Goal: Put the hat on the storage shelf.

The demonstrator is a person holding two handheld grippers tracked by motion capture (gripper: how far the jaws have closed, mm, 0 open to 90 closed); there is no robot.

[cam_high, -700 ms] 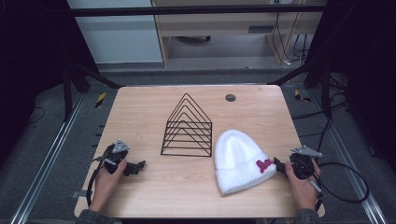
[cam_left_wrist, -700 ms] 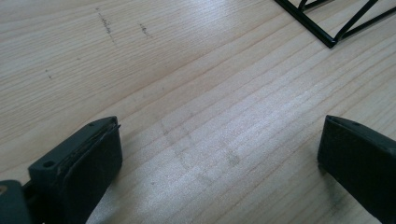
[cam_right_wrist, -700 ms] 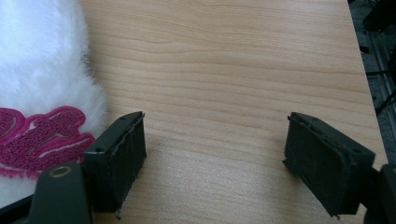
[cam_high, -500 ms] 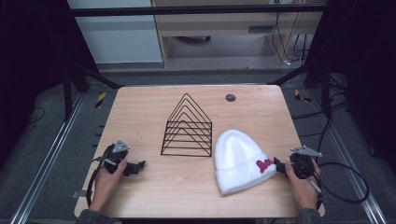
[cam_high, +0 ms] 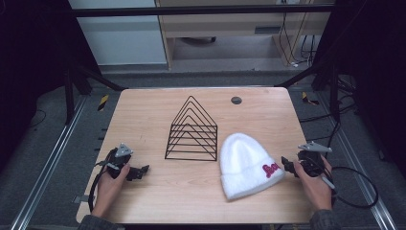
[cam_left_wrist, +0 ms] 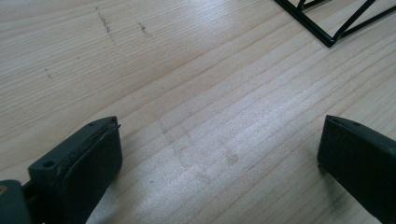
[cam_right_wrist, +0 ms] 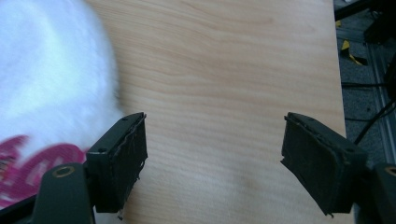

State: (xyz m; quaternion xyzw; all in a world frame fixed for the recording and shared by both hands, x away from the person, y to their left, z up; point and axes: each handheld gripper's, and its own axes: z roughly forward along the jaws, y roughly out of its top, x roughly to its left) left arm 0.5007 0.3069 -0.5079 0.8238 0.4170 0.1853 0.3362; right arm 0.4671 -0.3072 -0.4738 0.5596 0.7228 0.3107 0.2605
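A white knit beanie with pink lettering on its cuff lies flat on the wooden table, right of centre. My right gripper rests on the table just right of the cuff, pointing at it, open and holding nothing. In the right gripper view the beanie sits beside the left jaw of the right gripper, with bare wood between the jaws. My left gripper lies near the front left, open over bare wood. A black wire rack stands mid-table; its corner appears beyond my left gripper.
A small dark round disc sits in the tabletop near the far edge. Black frame posts and cables surround the table, and a cable loops off the right edge. Bare wood lies between the rack and the left gripper.
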